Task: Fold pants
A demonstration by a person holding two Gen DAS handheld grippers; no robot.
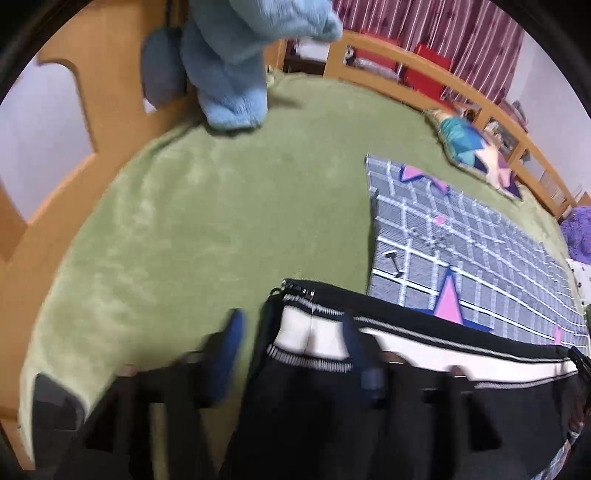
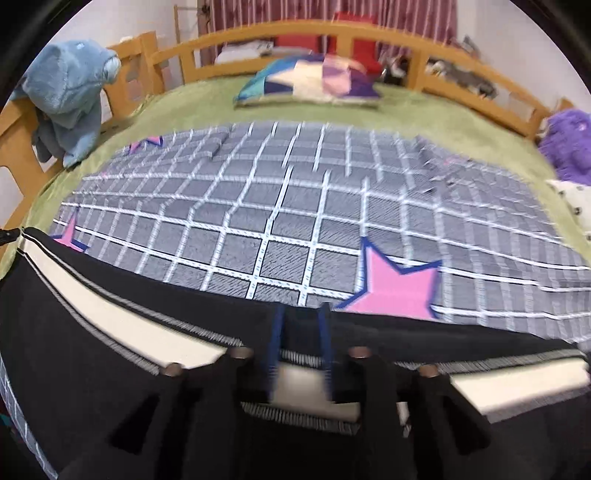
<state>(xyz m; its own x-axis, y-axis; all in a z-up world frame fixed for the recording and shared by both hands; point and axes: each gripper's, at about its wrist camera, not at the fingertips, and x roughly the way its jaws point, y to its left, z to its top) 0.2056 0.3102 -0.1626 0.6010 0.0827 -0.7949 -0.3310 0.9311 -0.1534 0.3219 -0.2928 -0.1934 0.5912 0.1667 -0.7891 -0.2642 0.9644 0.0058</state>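
Note:
Black pants (image 1: 424, 325) with a cream side stripe edged in white stitching lie across the near edge of the bed, also in the right wrist view (image 2: 110, 306). My left gripper (image 1: 291, 343) has its blue fingers wide apart; the left one is over the green blanket, the right one on the pants' end. My right gripper (image 2: 301, 336) has its blue fingers close together, pinching the pants' upper edge and stripe.
A grey checked sheet with pink stars (image 2: 295, 206) covers the green blanket (image 1: 203, 206). A blue plush (image 2: 70, 96) sits at the left rail, a patchwork pillow (image 2: 314, 81) at the far rail, a purple plush (image 2: 569, 147) at right. A wooden bed rail (image 2: 369, 33) rings the bed.

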